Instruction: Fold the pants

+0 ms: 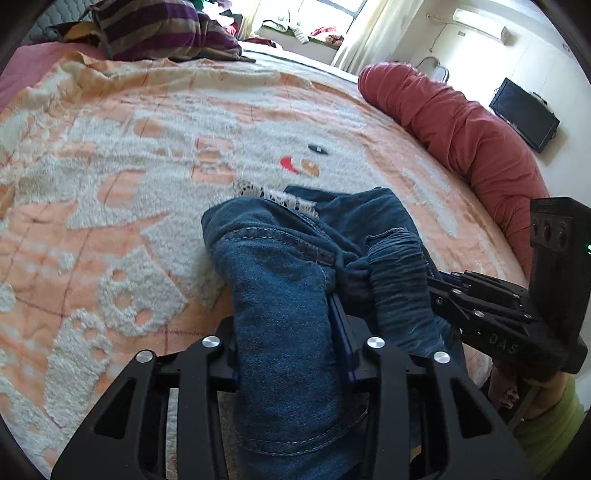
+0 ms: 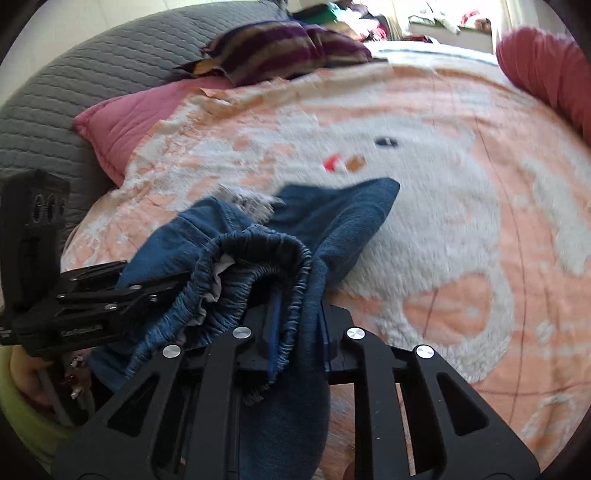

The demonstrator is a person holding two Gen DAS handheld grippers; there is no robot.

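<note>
The blue denim pants (image 1: 291, 258) hang bunched above an orange and white blanket (image 1: 110, 177) on a bed. My left gripper (image 1: 291, 332) is shut on a denim fold of the pants. My right gripper (image 2: 299, 332) is shut on the elastic waistband of the pants (image 2: 258, 251). The two grippers are close together: the right gripper (image 1: 436, 284) enters the left wrist view from the right, and the left gripper (image 2: 147, 288) enters the right wrist view from the left. The pants drape down over both sets of fingers and hide the fingertips.
A rolled red quilt (image 1: 461, 129) lies along the bed's right edge. A striped purple pillow (image 1: 159, 33) sits at the far end, a pink pillow (image 2: 122, 122) and a grey quilted headboard (image 2: 55, 99) at the left. A dark screen (image 1: 524, 114) stands by the wall.
</note>
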